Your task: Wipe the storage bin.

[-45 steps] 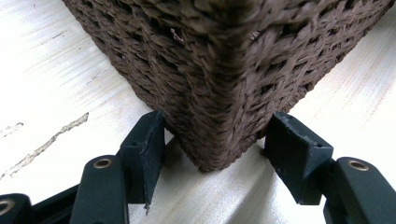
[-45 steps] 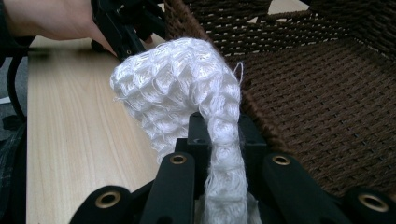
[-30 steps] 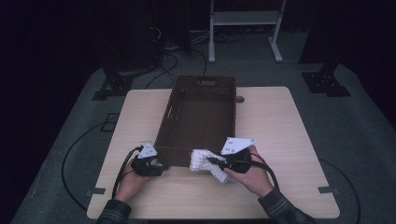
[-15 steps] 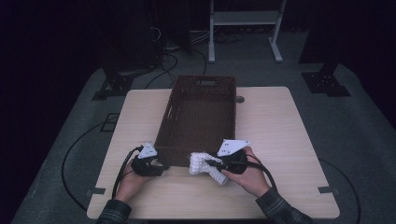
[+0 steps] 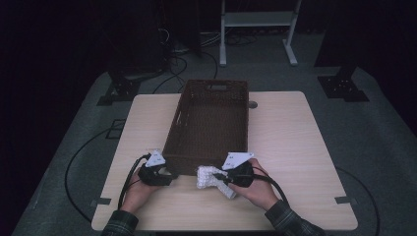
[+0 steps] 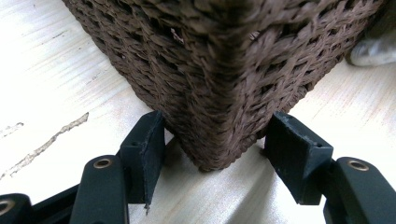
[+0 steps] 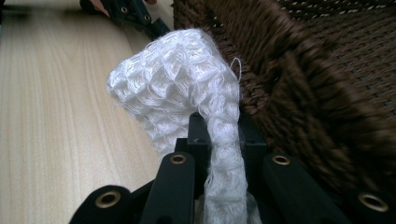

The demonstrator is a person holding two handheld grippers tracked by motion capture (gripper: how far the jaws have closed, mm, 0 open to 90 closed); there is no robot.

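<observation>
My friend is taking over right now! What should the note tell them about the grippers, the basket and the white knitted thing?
Left gripper: jaws straddle the near left corner of the brown woven basket; whether they press on it is unclear.
Right gripper: shut on the white knitted cloth, held at the basket's near wall, outside it.
Done: cloth picked up. The basket looks empty inside.
Left: probably lift the cloth over the rim, drop it inside, then let go.
</observation>
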